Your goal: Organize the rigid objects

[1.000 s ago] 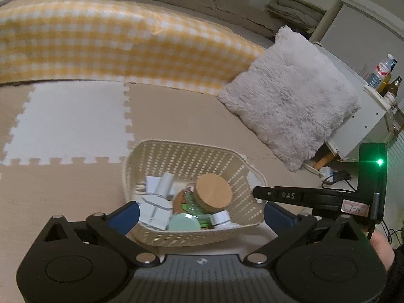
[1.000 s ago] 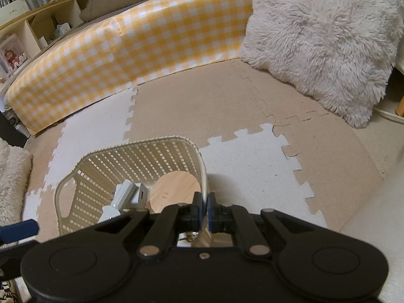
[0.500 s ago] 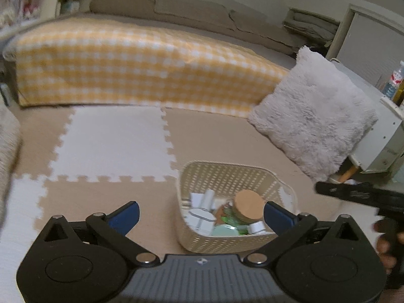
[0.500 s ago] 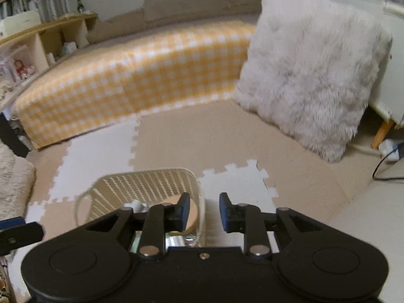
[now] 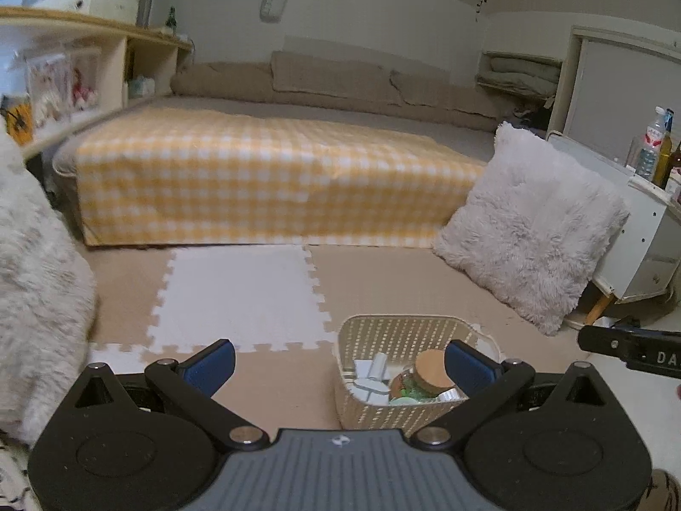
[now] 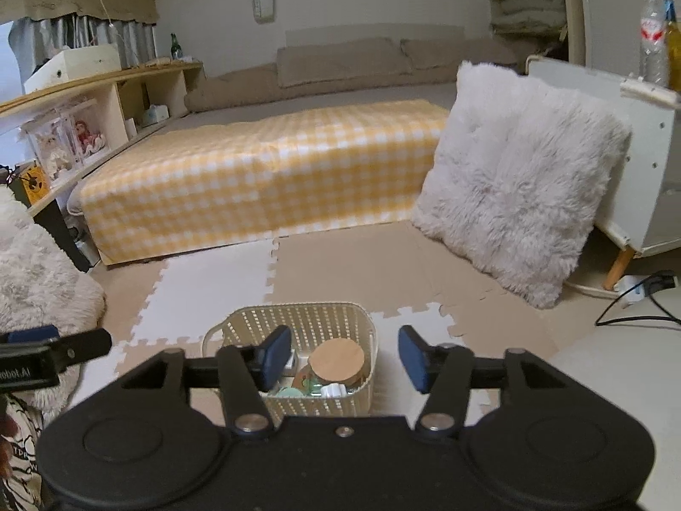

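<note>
A cream woven basket (image 5: pixel 396 321) sits on the foam floor mats. It holds a glass jar with a cork lid (image 5: pixel 430 374), white boxes (image 5: pixel 370 372) and small green and white items. My left gripper (image 5: pixel 338 355) hovers above and behind the basket, open wide with nothing between its blue pads. In the right wrist view the basket (image 6: pixel 306 319) and the cork lid (image 6: pixel 337 360) lie below my right gripper (image 6: pixel 344 343). Its jaws are opening and nothing is pressed between them. Each gripper's side shows at the edge of the other's view.
A yellow checked mattress (image 5: pixel 264 179) runs across the back. A fluffy white pillow (image 5: pixel 532 221) leans on a white cabinet (image 5: pixel 651 234) with bottles on top. Another fluffy cushion (image 5: pixel 38 298) sits at the left, and a power cord (image 6: pixel 638 298) lies at the right.
Both grippers rose and drew back from the basket, which now looks smaller and lower. The right jaws went from shut to open. The left jaws stayed open.
</note>
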{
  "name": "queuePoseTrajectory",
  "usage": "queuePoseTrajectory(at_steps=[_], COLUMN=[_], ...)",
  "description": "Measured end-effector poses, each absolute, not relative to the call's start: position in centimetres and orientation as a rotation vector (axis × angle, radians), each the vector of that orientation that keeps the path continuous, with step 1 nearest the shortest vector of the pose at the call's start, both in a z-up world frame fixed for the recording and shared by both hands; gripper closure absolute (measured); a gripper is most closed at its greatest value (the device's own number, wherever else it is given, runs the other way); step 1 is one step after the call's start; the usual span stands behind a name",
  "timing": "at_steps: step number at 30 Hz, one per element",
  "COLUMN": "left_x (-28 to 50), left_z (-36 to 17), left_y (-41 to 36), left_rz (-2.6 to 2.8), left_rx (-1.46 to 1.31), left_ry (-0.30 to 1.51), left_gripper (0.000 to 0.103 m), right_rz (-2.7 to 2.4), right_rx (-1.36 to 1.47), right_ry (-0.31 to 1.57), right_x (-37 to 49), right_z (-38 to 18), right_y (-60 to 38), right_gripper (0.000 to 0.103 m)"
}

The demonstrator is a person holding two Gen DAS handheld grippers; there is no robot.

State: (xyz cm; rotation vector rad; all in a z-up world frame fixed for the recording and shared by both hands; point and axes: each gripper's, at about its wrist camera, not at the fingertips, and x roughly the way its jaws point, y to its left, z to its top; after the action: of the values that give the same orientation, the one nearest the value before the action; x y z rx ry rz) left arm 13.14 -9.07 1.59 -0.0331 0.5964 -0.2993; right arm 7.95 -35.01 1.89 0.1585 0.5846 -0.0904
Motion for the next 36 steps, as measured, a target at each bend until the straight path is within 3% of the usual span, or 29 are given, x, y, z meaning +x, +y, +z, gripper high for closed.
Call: queuePoseTrajectory(at_steps=[7, 18, 26, 36], left_x=[9.8, 6.3, 5.5, 5.1], left_z=[2.2, 0.5, -0.5, -1.2], left_y=[-7.9, -6.6, -6.2, -6.2], left_rz=[-0.231, -0.248, -0.206, -0.184], left_rx=[0.013, -0.002, 0.005, 0.012], left_ry=[0.555, 0.545, 0.537, 0.527], left_gripper=[0.000, 0.000, 0.000, 0.000], right_rz=[-0.091, -0.100, -0.116, -0.113], right_rx=[0.148, 0.077, 0.049, 0.023], right_ry=[0.559, 0.506, 0.473, 0.459], right_x=[4.8, 1.1, 0.2, -0.3], right_z=[2.2, 1.1, 0.7, -0.3], right_y=[-34.1, -32.8, -32.3, -31.8], right_gripper=[0.033, 0.007, 0.000, 0.000])
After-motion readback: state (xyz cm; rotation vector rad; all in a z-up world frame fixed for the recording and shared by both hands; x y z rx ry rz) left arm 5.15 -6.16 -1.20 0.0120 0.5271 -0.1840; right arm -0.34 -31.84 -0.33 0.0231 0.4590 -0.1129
